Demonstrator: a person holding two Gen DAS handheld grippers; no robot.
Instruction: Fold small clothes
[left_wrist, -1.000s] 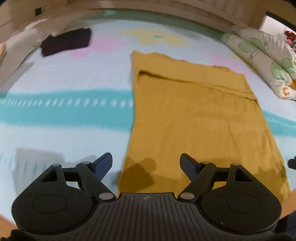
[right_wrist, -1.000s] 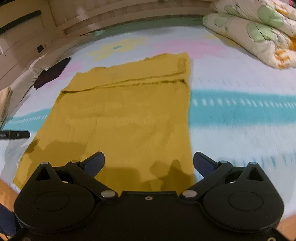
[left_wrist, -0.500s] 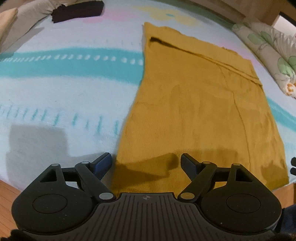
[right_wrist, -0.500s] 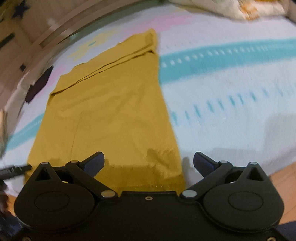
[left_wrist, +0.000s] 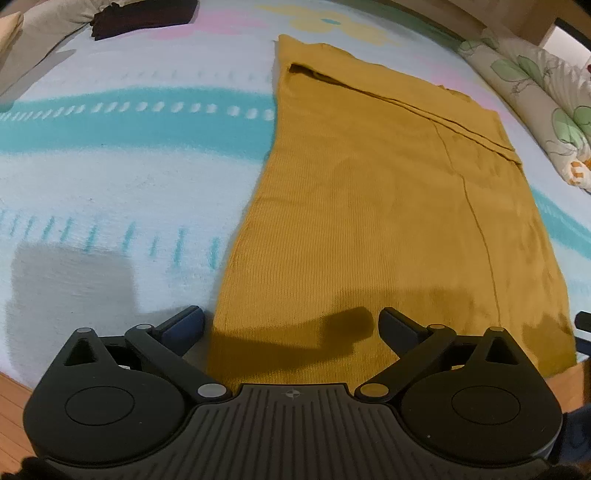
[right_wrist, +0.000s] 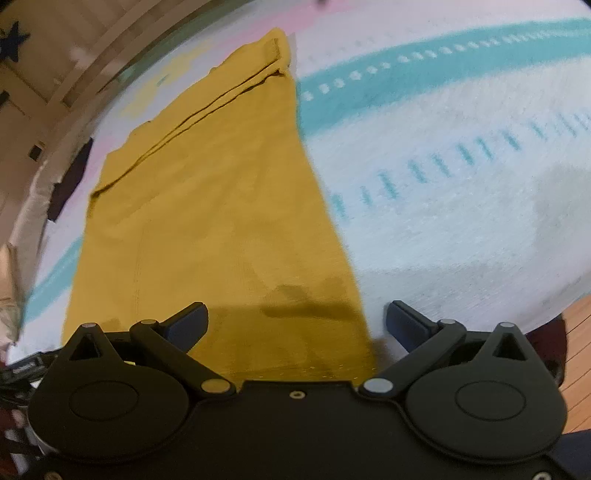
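Now: both grippers poised over garment's near hem.
Mustard garment lies flat on bed. Left gripper jaws opening, straddling near-left corner; right gripper released, straddling near-right corner, cloth ungrasped.

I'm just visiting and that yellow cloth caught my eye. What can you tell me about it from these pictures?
The mustard-yellow garment looks like a fine ribbed knit. It lies flat and smooth on the pale blue patterned bedspread, already folded into a long rectangle, with a layered fold across its far end and a seam running lengthwise. Its near edge sits at the edge of the bed. The left gripper and right gripper each hover over a near corner with jaws apart, not gripping it; the left jaws are opening.
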